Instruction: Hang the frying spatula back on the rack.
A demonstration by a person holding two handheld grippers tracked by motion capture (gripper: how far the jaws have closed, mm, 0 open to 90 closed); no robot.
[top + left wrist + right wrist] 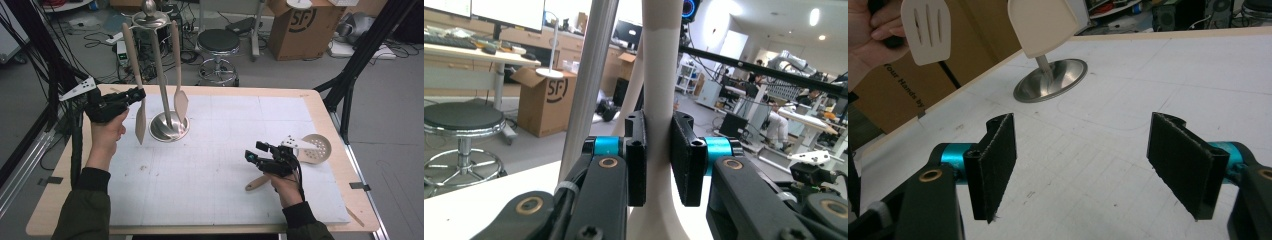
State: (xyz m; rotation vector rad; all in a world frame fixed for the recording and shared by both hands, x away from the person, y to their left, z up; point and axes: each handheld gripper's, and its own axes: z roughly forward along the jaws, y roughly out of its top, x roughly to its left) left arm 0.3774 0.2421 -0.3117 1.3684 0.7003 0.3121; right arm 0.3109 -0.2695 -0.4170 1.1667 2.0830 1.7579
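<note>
Here the left gripper [134, 94] jaws clamp the slotted spatula [140, 117]; the right gripper [255, 151] jaws gape empty.

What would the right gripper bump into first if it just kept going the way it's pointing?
Probably the stand's steel base. The right gripper is open with nothing between its jaws, and bare table lies ahead of it. The solid spatula hangs higher, so it might pass under that one; depth is hard to judge.
</note>
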